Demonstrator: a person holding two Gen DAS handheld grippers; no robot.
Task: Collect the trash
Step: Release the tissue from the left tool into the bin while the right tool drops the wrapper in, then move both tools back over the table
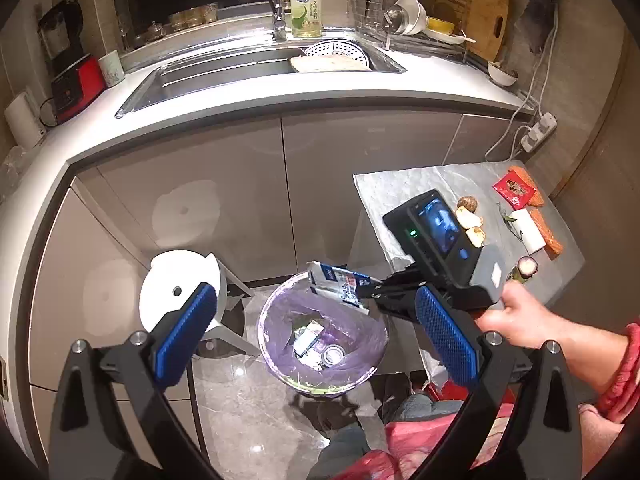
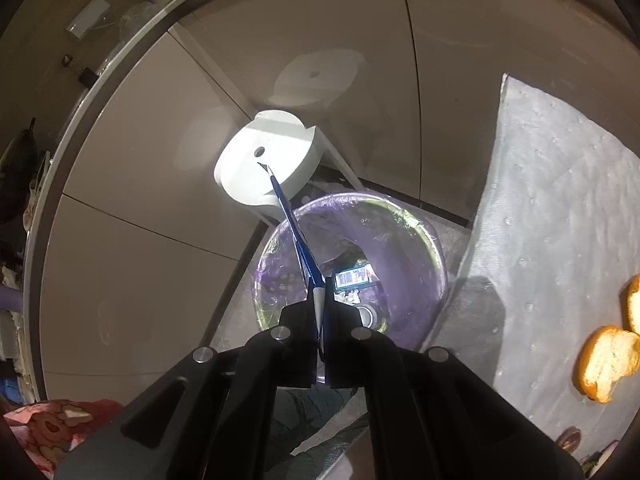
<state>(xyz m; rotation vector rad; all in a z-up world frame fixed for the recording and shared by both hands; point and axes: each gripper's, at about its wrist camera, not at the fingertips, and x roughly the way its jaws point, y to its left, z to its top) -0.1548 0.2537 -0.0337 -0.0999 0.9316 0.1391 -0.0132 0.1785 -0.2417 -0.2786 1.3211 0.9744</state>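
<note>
Right claw point(image 2: 320, 312) is pinching a flattened blue-and-white wrapper point(image 1: 340, 282), held edge-on just above the purple-lined bin point(image 1: 280, 364) below its tips. Spread the jaws only once the wrapper hangs over the bin's middle, since a flat packet may glide sideways. Left claw point(image 1: 316, 334) hangs spread and empty above the bin.

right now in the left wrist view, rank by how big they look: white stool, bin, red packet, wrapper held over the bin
1. bin
2. white stool, close to the bin in apparent size, so unsure
3. wrapper
4. red packet, though it lies farther from the camera, so it may only look smallest
</note>
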